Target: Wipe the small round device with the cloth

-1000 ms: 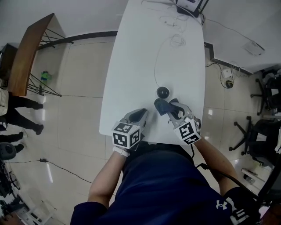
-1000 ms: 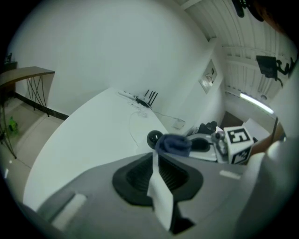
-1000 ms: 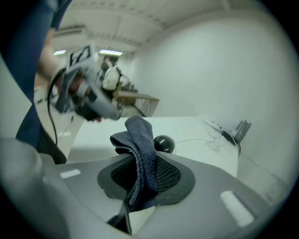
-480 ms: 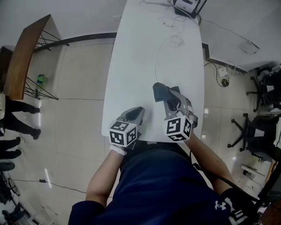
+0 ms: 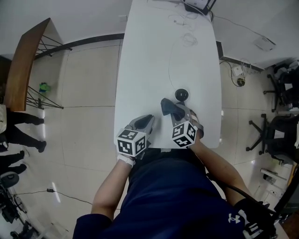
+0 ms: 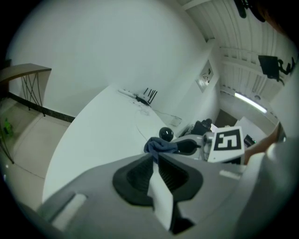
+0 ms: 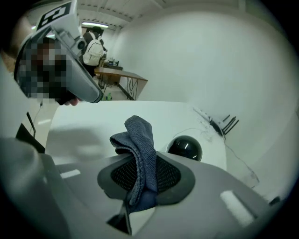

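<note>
The small round black device (image 5: 181,94) sits on the white table (image 5: 149,60), a thin white cable running from it toward the far end. It also shows as a glossy ball (image 7: 185,148) and as a small dark sphere (image 6: 166,134). My right gripper (image 5: 171,111) is shut on a dark blue cloth (image 5: 167,107), bunched up between the jaws (image 7: 138,144), just left of and nearer than the device, not touching it. My left gripper (image 5: 145,122) rests shut and empty near the table's front edge; the cloth (image 6: 159,145) shows beyond its tips.
Cables and a small black stand (image 5: 196,5) lie at the table's far end. A wooden side table (image 5: 25,58) stands on the tiled floor to the left, where a person's legs (image 5: 18,133) show. Office chairs (image 5: 280,116) are at the right.
The right gripper with the cloth went forward over the device, hiding it, then drew back toward me and left; the device shows again. The left gripper stayed put.
</note>
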{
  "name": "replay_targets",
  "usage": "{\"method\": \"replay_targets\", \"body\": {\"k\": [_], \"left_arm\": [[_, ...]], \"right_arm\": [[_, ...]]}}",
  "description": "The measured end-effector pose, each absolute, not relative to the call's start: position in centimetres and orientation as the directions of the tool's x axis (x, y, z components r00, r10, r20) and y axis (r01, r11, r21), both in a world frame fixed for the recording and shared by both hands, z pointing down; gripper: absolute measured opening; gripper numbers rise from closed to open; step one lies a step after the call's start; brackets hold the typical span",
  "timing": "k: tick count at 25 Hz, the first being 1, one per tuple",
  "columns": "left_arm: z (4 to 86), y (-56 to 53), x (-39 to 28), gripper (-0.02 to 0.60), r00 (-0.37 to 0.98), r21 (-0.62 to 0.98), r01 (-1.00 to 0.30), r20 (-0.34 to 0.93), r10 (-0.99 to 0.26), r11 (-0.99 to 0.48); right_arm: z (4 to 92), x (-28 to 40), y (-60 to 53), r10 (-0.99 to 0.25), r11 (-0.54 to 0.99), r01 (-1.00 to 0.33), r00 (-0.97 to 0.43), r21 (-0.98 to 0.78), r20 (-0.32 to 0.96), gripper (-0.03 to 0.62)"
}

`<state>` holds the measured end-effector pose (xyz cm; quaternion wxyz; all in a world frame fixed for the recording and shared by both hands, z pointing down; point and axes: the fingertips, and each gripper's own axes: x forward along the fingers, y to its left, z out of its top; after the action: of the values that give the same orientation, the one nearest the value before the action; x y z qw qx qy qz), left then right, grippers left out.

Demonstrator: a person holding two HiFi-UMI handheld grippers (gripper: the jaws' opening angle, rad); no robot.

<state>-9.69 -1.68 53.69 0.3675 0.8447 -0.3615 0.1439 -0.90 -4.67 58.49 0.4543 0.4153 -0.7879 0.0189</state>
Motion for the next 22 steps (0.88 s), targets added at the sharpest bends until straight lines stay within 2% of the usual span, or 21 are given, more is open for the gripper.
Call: {"method": "replay_targets", "body": {"k": [3, 6, 8, 10, 13, 16, 18, 21, 22], "left_arm": [[53.5, -1.8, -9.7, 0.057, 0.71, 0.517, -0.704, 0.494, -0.503, -0.487], [52.1, -2.0, -9.1, 0.163, 0.76, 0.546, -0.649, 0.431, -0.486, -0.53], [50.3, -2.1, -8.0, 0.212, 0.817, 0.597, -0.572, 0.354, -0.455, -0.563], [48.3, -2.1, -6.6, 0.26, 0.872, 0.65, -0.478, 0.267, -0.411, -0.591], [45.7, -2.1, -4.5, 0.302, 0.934, 0.723, -0.328, 0.153, -0.322, -0.608], [43.6, -1.5, -2.9, 0.304, 0.985, 0.776, -0.128, 0.03, -0.167, -0.618], [42.7, -0.7, -2.0, 0.289, 0.997, 0.769, -0.041, -0.011, -0.078, -0.638], [43.0, -0.8, -1.4, 0.174, 0.995, 0.76, -0.063, 0.0, -0.096, -0.647], [43.2, -1.1, -1.4, 0.089, 0.992, 0.767, -0.084, 0.002, -0.129, -0.636]], "right_arm": [[57.1, -1.3, -4.0, -0.592, 0.613, -0.789, -0.424, 0.041, 0.686, 0.089], [52.8, -1.1, -3.8, -0.576, 0.488, -0.767, -0.642, -0.416, 0.507, 0.089], [49.8, -0.6, -4.1, -0.576, 0.395, -0.646, -0.728, -0.653, 0.372, 0.089], [47.6, -0.3, -3.8, -0.547, 0.345, -0.471, -0.804, -0.812, 0.234, 0.089], [45.0, -0.7, -2.6, -0.451, 0.377, -0.259, -0.89, -0.889, 0.068, 0.091], [44.1, -1.5, -2.1, -0.375, 0.423, -0.202, -0.927, -0.883, 0.032, 0.091], [44.1, -1.7, -1.9, -0.347, 0.436, -0.186, -0.938, -0.881, 0.026, 0.092], [44.0, -0.9, -1.9, -0.356, 0.431, -0.18, -0.934, -0.884, 0.017, 0.095], [44.1, -0.4, -2.0, -0.371, 0.424, -0.189, -0.928, -0.886, 0.021, 0.117]]}}
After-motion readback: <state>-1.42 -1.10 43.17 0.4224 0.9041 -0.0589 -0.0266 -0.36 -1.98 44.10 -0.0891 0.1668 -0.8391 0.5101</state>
